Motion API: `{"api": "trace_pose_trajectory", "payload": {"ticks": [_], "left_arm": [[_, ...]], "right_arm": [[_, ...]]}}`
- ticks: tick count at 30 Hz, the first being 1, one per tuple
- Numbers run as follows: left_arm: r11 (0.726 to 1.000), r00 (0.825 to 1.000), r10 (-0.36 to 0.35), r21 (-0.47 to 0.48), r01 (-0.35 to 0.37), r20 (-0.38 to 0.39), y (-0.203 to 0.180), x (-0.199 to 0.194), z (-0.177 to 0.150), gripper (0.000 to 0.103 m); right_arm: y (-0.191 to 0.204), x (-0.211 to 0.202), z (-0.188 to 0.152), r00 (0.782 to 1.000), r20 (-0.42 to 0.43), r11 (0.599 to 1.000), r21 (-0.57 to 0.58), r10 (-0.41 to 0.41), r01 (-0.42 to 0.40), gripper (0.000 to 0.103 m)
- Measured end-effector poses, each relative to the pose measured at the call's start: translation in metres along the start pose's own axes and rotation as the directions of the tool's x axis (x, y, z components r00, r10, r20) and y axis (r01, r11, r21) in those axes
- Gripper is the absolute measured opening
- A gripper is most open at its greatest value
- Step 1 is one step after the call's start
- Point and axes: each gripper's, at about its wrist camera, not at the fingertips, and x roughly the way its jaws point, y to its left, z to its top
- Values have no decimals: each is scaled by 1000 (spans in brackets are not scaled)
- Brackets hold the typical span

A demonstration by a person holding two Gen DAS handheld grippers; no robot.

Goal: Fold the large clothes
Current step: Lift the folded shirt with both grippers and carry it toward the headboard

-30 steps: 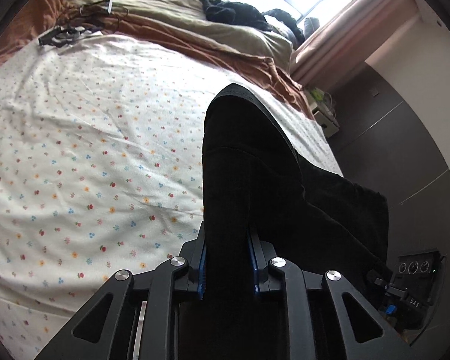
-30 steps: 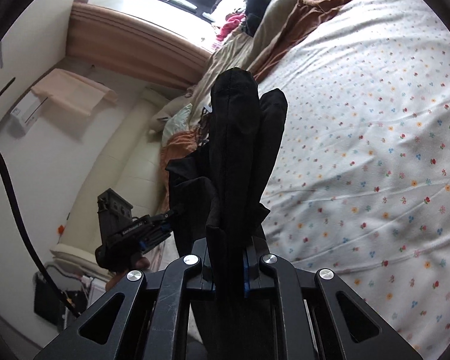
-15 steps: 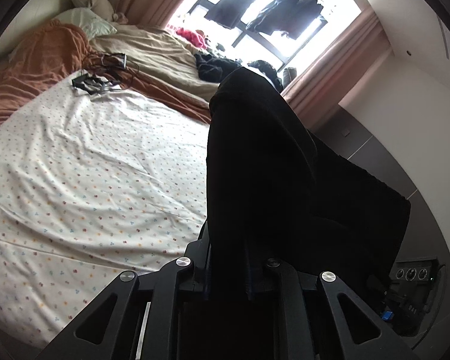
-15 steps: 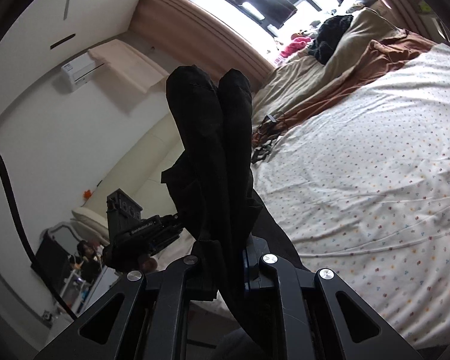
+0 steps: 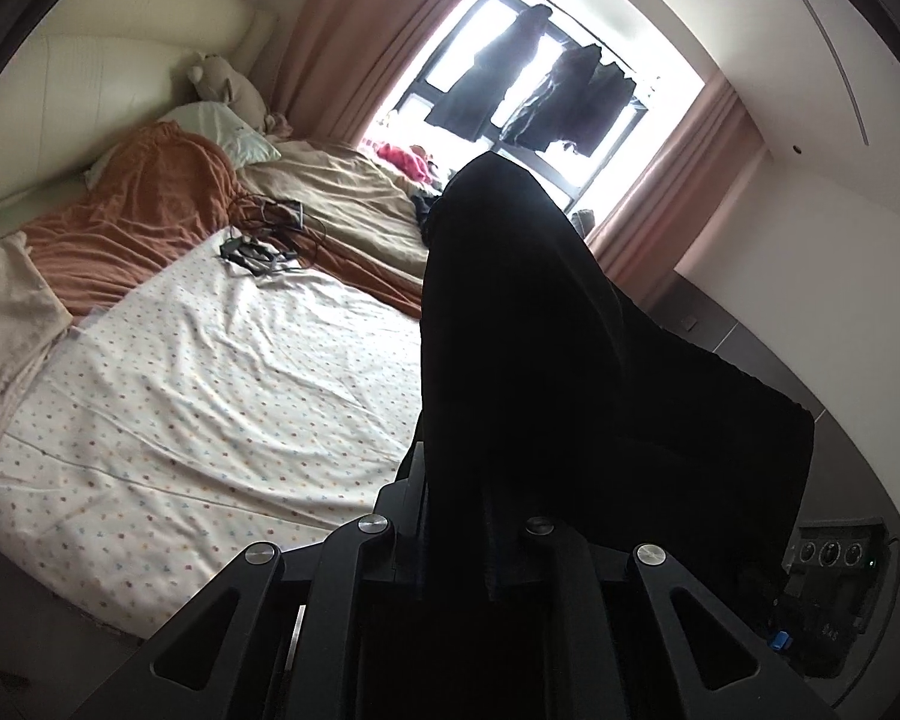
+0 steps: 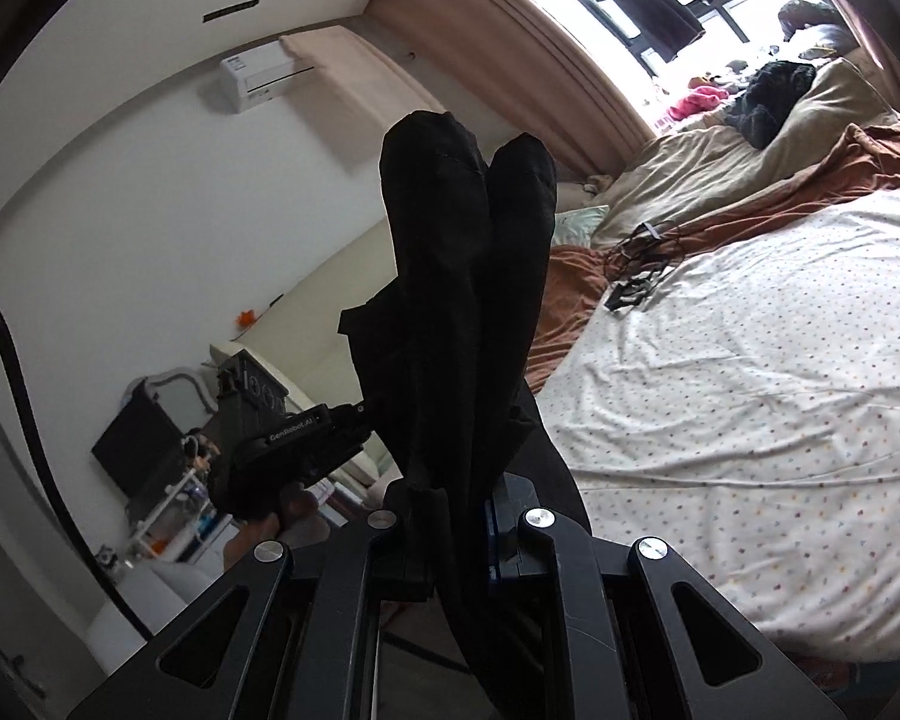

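Observation:
A large black garment (image 5: pixel 540 330) hangs bunched over my left gripper (image 5: pixel 456 498). Its jaws are closing, with the cloth pinched between them. In the right wrist view the same black garment (image 6: pixel 450 276) stands up in two folds from my right gripper (image 6: pixel 456 510), which is shut on it. The left gripper (image 6: pixel 360 411) shows there too, held in a hand (image 6: pixel 294 510) and clamped on the cloth's far edge. Both are raised above the near edge of the bed's flower-dotted white sheet (image 5: pixel 210 396). The cloth hides the fingertips.
A brown blanket (image 5: pixel 150 210) and a beige duvet (image 5: pixel 342 198) are piled at the bed's head. Black cables and a small device (image 5: pixel 264 240) lie on the sheet. Behind are a pillow, a plush toy (image 5: pixel 222 84), a window with hanging clothes (image 5: pixel 540 96), and curtains.
Both grippers have risen with the black garment. The views have tipped up from the sheet toward the window, wall and headboard. The right gripper has rolled.

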Motion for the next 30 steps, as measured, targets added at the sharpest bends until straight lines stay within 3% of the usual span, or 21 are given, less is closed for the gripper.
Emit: {"api": "trace_pose_trajectory", "payload": {"ticks": [8,18,30], "left_arm": [[999,997,44,-32,-42,60,38,-60,8,12],[991,983,123,-69,-115,134,101,-125,42,11],[974,943,227,-70,-216,243,184,-180,99,9]], "right_arm": [[56,45,-17,997,-55,997,-52,53,-56,12],[105,135,-20,979,-142,983,-93,147,-161,12],[164,280,-21,930,-279,947,-144,239,-286,12]]}}
